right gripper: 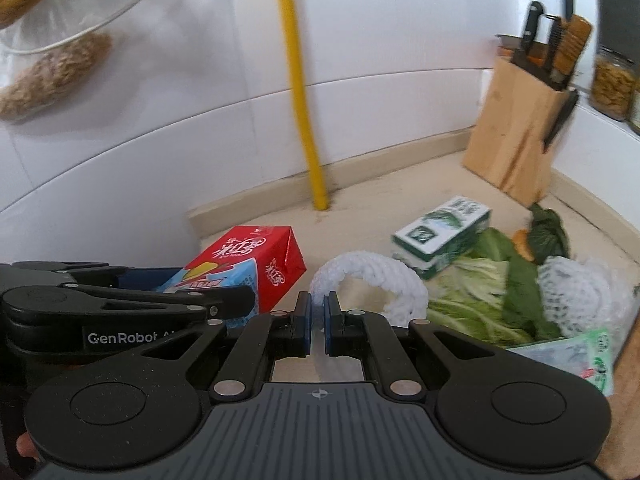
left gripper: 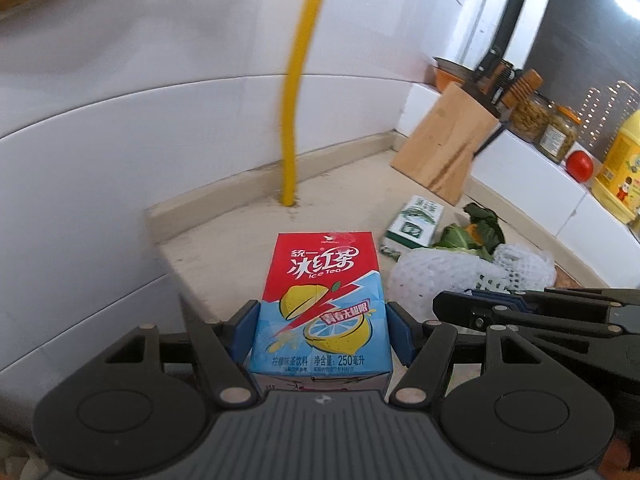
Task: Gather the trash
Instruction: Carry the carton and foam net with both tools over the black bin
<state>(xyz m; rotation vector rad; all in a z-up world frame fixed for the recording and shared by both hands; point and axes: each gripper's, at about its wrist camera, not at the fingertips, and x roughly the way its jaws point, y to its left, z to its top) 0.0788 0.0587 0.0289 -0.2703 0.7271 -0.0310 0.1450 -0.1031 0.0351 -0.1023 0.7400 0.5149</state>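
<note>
Left tool (left gripper: 320, 334) clamps tea carton (left gripper: 320, 304); right tool (right gripper: 318, 316) pinches white foam net (right gripper: 368, 284), contact hidden.

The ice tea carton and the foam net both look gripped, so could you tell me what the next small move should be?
Probably carry both away together toward wherever the trash goes; no bin shows here. The left gripper pads press the ice tea carton, and the right gripper is pinched on the white foam net.
</note>
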